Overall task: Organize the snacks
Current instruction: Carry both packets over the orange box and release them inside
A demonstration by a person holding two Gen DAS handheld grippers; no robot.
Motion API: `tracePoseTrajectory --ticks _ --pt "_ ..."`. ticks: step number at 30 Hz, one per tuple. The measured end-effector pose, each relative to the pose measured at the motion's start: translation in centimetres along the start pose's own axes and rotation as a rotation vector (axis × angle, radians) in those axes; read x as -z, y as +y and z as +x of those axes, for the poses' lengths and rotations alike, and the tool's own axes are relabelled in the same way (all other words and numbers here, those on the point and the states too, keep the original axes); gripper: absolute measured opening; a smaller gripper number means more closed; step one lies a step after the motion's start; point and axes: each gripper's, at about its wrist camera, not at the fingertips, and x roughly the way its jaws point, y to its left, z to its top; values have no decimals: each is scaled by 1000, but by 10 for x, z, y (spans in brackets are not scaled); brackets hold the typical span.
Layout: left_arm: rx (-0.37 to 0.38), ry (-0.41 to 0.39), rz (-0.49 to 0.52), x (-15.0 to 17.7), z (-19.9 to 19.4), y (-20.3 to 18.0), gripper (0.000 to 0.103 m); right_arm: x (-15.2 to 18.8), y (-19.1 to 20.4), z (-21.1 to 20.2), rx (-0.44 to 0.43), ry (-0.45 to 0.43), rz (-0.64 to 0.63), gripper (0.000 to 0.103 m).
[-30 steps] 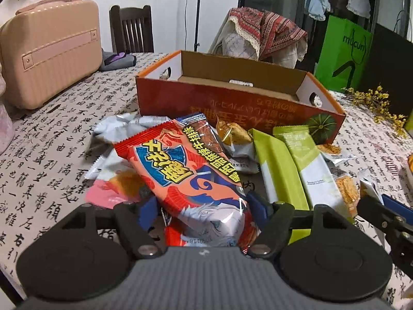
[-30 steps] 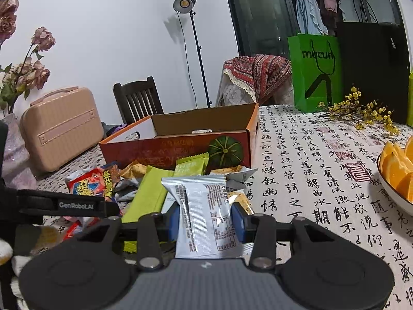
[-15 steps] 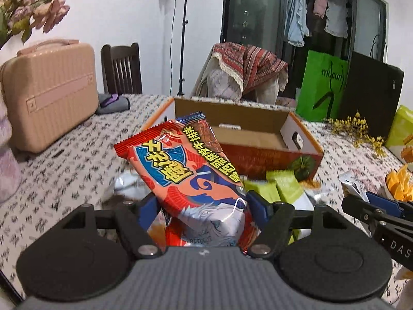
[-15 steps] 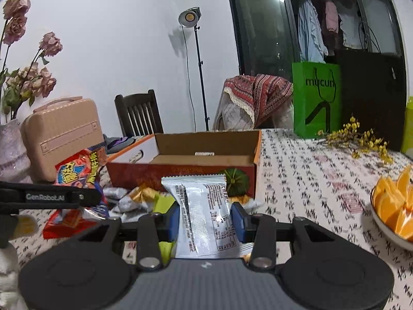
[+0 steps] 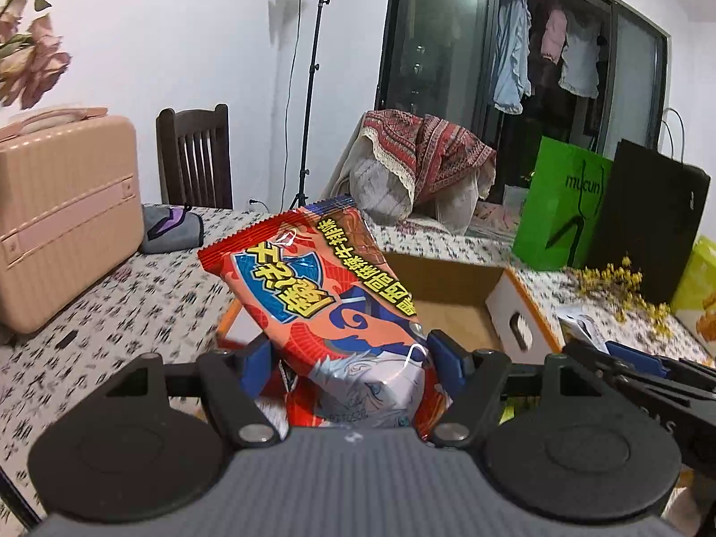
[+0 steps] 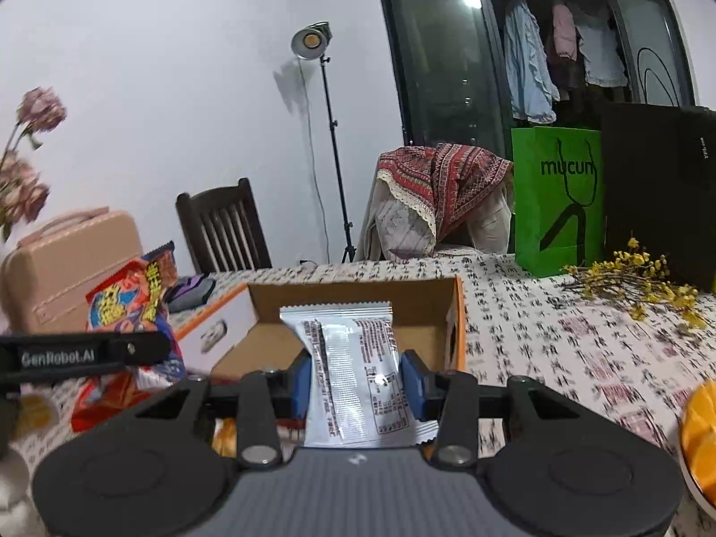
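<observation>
— Gripping a red snack packet (image 5: 331,308) in the left tongs (image 5: 349,358), a silver snack packet (image 6: 353,371) in the right tongs (image 6: 355,378), both hovering before the open cardboard box (image 6: 358,295) on the desk (image 6: 559,335).

— Risking a slip: glossy film, loose pinch. Reading "mucun" on the green bag (image 6: 559,197), "GenRobot.AI" on the left tongs' arm.
</observation>
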Motion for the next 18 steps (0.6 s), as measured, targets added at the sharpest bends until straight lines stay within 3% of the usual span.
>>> tracePoseTrajectory --ticks 7,18 --pt "-13 -4 -63 -27 39 5 73 -31 8 53 36 4 7 41" --pt "-74 62 -99 -34 121 14 73 -29 7 130 72 69 9 41"
